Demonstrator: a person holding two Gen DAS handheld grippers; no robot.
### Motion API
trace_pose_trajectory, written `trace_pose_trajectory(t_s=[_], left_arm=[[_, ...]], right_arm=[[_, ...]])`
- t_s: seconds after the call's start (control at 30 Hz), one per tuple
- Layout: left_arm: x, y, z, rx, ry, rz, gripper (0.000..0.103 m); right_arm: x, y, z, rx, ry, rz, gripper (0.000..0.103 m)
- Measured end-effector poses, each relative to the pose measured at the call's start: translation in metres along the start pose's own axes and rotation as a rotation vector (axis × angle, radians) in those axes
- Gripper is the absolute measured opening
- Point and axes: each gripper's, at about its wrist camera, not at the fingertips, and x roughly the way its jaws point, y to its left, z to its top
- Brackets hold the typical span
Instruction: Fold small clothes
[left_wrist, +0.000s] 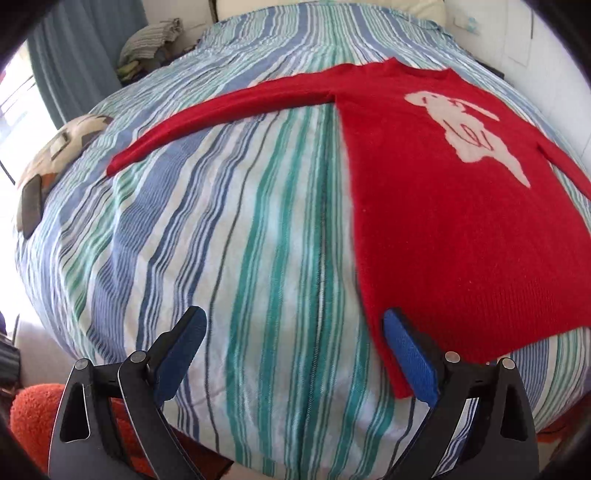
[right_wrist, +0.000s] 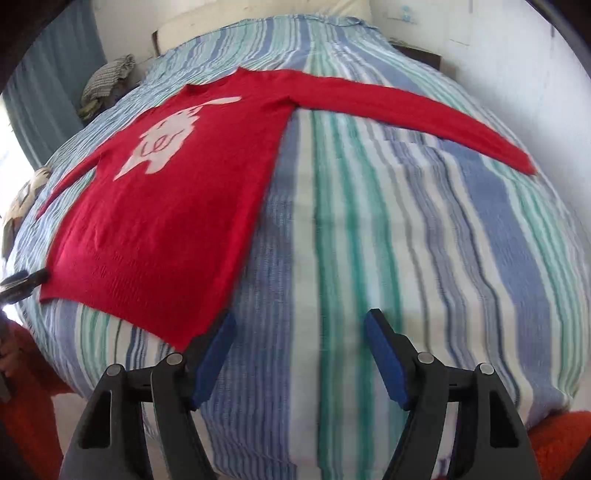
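You have one red sweater (left_wrist: 461, 236) lying flat on the bed (left_wrist: 258, 258), front side up, with one white animal figure (left_wrist: 469, 129) on the chest. Both sleeves are spread out to the sides: one sleeve (left_wrist: 221, 114) reaches far across the striped cover in the left wrist view, and the other sleeve (right_wrist: 413, 110) does the same in the right wrist view. The hem is at the near edge of the bed, toward you.

Your left hand-held gripper (left_wrist: 295, 354) has its two blue fingers wide apart and holds nothing. Its right finger (left_wrist: 410, 362) is just at the near left corner of the hem; I cannot tell if it touches the cloth. Your right hand-held gripper (right_wrist: 299, 358) is also spread apart and empty, with its left finger (right_wrist: 214, 362) just beside the near right corner of the hem.

At the left side of the bed you can see one patterned pillow (left_wrist: 62, 147), and further back one pile of folded cloth (left_wrist: 151, 40). An orange fluffy thing (left_wrist: 33, 417) is below the bed edge.
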Motion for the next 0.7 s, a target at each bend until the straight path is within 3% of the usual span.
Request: trace_pose_trajectory(t_s=[0.13, 0.23, 0.47, 0.6, 0.7], left_arm=[[-0.015, 0.027, 0.008, -0.121, -0.12, 0.022, 0.097], [-0.007, 0.037, 0.017, -0.185, -0.128, 0.031, 0.097], [0.022, 0.035, 0.025, -0.209, -0.107, 0.05, 0.097], [0.047, 0.031, 0.019, -0.19, -0.031, 0.063, 0.097], [0.05, 0.033, 0.017, -0.215, -0.028, 0.059, 0.101]], right_arm=[[-0.035, -0.045, 0.002, 0.201, -0.16, -0.044, 0.074], [-0.039, -0.067, 0.007, 0.291, -0.212, -0.08, 0.074], [-0.018, -0.083, 0.014, 0.316, -0.167, -0.13, 0.074], [0.006, -0.088, 0.006, 0.331, -0.08, -0.128, 0.075], [0.014, -0.092, 0.001, 0.341, -0.075, -0.11, 0.079]])
